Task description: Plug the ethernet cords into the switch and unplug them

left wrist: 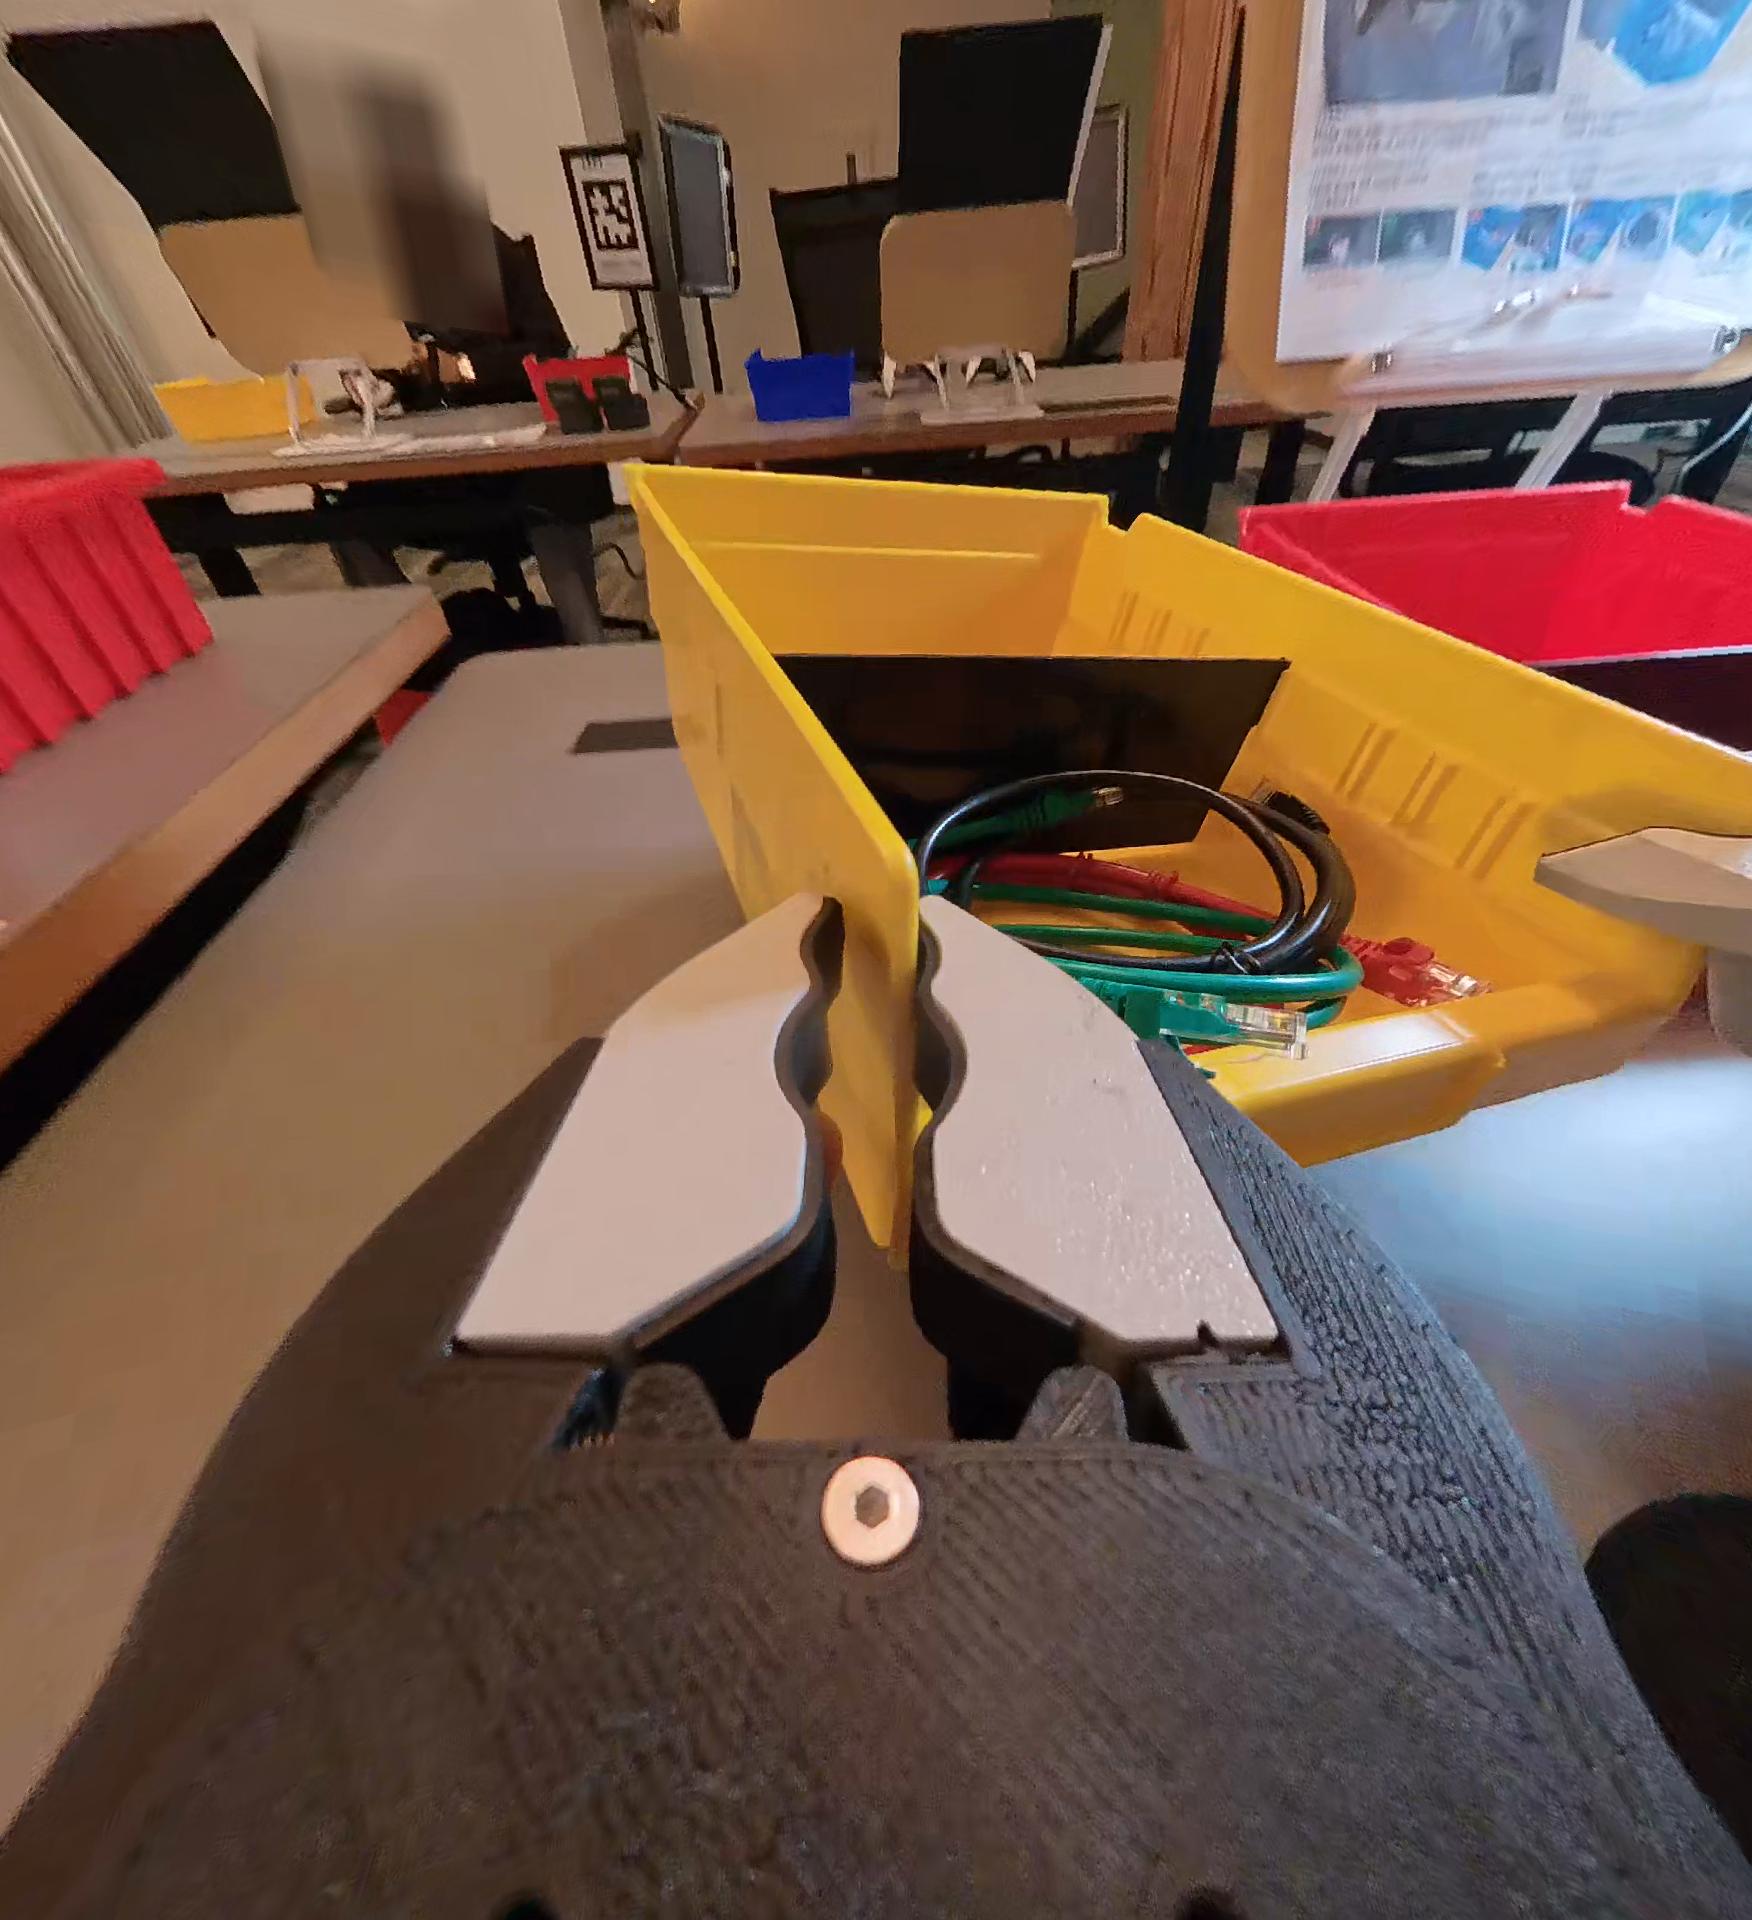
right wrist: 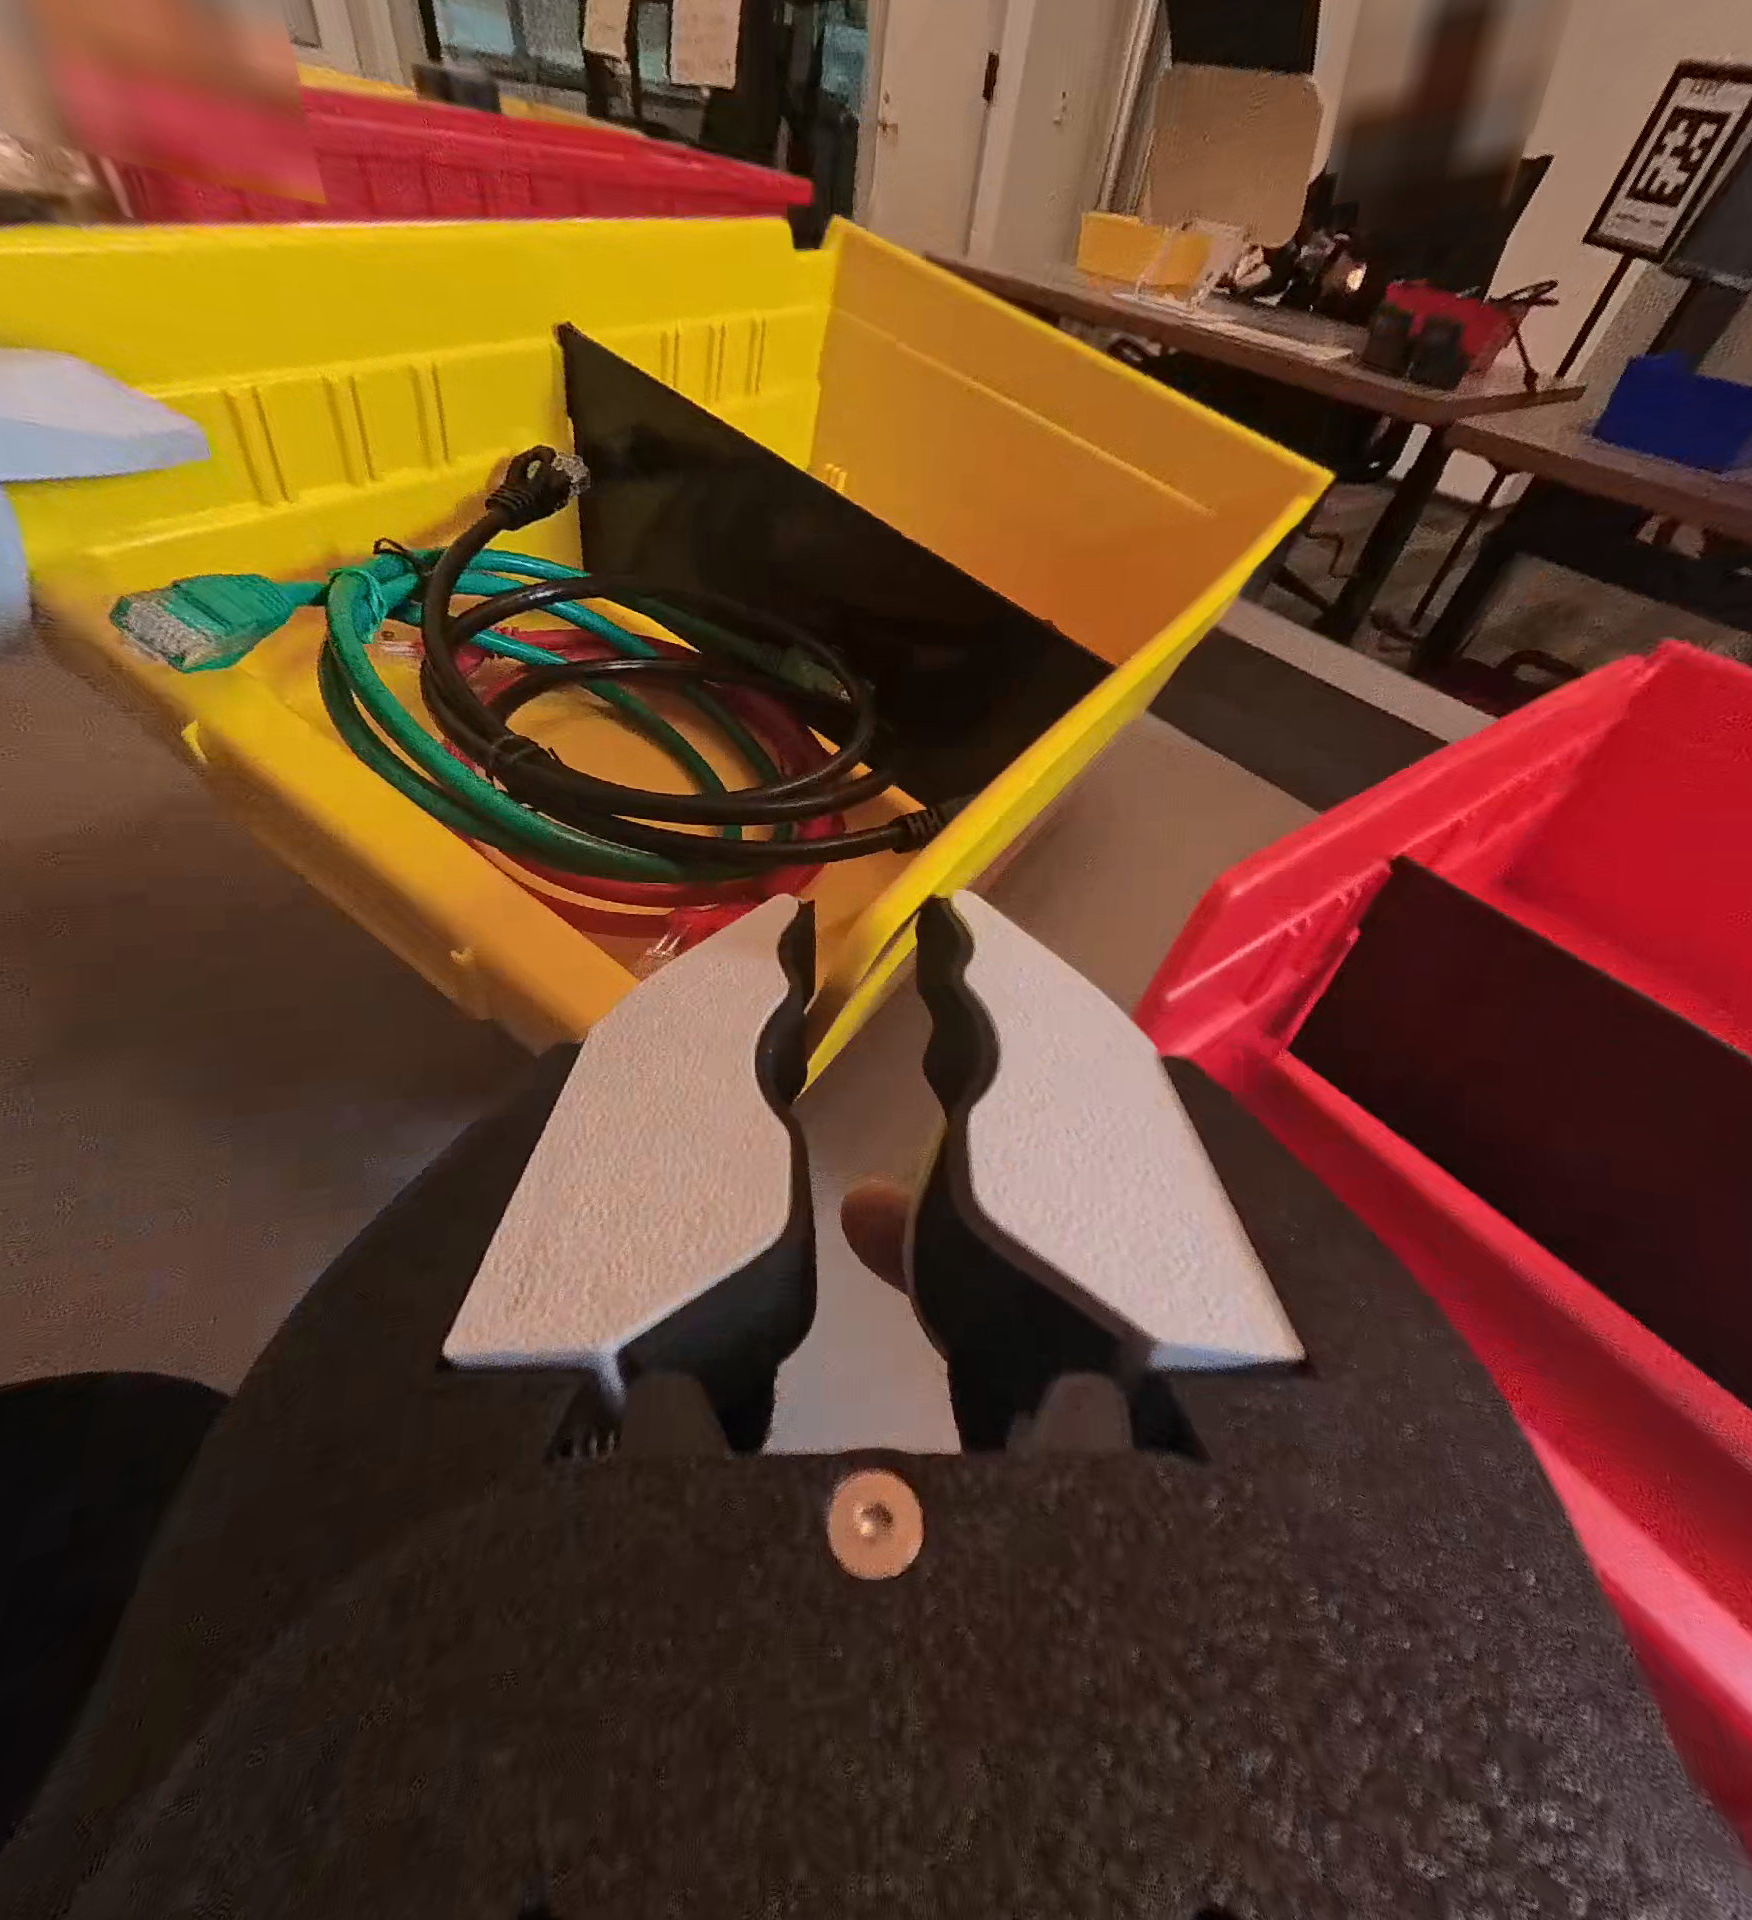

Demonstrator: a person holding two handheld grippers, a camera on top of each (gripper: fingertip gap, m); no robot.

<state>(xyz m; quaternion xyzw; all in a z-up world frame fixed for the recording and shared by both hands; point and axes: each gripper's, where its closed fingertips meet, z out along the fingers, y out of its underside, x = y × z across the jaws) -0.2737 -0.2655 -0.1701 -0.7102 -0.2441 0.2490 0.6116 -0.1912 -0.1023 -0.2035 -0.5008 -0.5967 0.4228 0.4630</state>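
Observation:
A yellow bin (left wrist: 1423,727) stands on the table, split by a black divider (left wrist: 1038,717). Its near compartment holds coiled ethernet cords: green (left wrist: 1163,977), black (left wrist: 1298,862) and red (left wrist: 1412,971). My left gripper (left wrist: 872,925) is shut on the bin's left side wall near the front. My right gripper (right wrist: 867,920) is closed on the right side wall of the bin (right wrist: 1007,447); it also shows in the left wrist view (left wrist: 1682,883). The green (right wrist: 363,686), black (right wrist: 643,800) and red (right wrist: 643,894) cords lie loose, plugs free. No switch is visible; the space behind the divider (right wrist: 799,540) is dark.
A red bin (right wrist: 1474,935) with a dark divider stands close on the right of the yellow one. A red ribbed crate (left wrist: 41,603) sits on a table to the left. The grey tabletop (left wrist: 332,1039) runs left of the bin. Tables with small bins stand behind. The tips of one gripper are about 20 cm away from the tips of the other.

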